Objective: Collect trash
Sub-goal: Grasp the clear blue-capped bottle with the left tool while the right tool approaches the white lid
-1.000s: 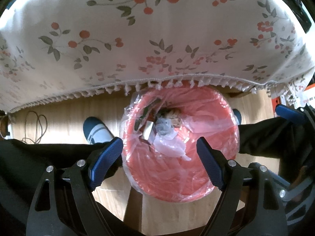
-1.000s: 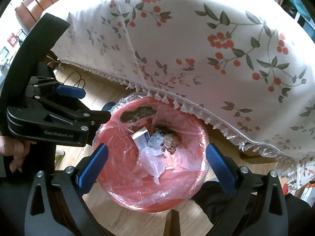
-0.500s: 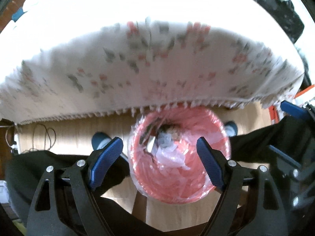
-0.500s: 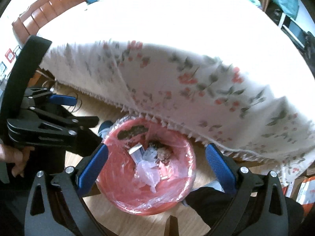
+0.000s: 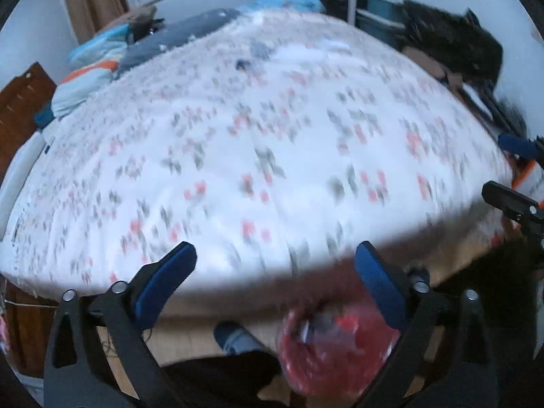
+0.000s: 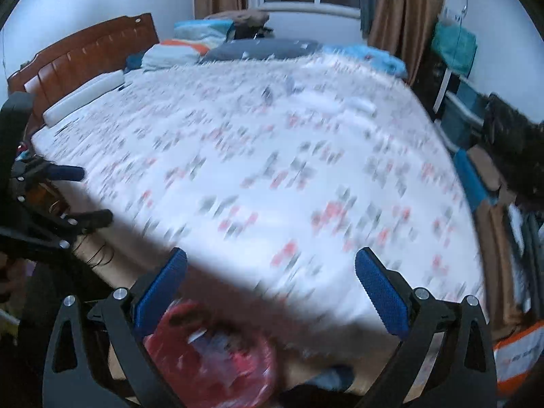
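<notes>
Trash bin (image 5: pixel 340 353), below opening left hand-held gripper (image 5: pixel 275 272)

The bed (image 6: pixel 272 170) lies mostly bare across its middle; pillows (image 6: pixel 190 47) crowd its headboard end, small blurred items (image 6: pixel 357 103) sit near its far edge.

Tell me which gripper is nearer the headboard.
Left. The left gripper, jaws opening with nothing between them, hangs off the bed edge on the headboard side. The right gripper is beside it, farther from the headboard.
</notes>
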`<state>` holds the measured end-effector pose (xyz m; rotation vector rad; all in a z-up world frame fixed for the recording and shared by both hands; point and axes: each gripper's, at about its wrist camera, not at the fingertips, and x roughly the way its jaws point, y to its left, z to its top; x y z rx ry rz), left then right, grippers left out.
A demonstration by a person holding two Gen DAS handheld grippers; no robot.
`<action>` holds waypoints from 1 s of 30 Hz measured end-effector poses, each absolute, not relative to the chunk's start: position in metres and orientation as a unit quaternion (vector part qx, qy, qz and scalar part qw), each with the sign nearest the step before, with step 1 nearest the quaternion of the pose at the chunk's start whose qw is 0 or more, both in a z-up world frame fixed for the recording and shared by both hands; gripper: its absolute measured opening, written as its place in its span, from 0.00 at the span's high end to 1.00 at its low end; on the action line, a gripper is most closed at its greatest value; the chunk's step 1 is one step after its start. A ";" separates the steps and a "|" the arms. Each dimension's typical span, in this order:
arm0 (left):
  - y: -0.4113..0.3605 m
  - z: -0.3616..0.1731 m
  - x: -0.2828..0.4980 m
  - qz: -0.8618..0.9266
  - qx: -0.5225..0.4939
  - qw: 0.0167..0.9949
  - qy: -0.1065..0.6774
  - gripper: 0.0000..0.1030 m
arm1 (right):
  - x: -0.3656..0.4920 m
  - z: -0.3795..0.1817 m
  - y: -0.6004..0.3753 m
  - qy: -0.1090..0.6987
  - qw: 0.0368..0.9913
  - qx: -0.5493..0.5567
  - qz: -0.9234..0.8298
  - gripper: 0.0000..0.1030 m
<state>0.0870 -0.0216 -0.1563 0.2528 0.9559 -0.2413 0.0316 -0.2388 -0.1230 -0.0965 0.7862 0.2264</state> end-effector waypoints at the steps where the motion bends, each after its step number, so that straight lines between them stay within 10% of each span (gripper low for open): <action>1: -0.022 -0.151 0.098 -0.114 0.118 0.877 0.451 0.06 | 0.042 -0.119 -0.241 0.375 0.919 -0.052 0.107 0.05; 30: -0.090 -0.226 0.464 -0.070 0.044 0.887 0.454 0.06 | 0.365 -0.167 -0.316 0.355 0.933 -0.049 0.040 0.05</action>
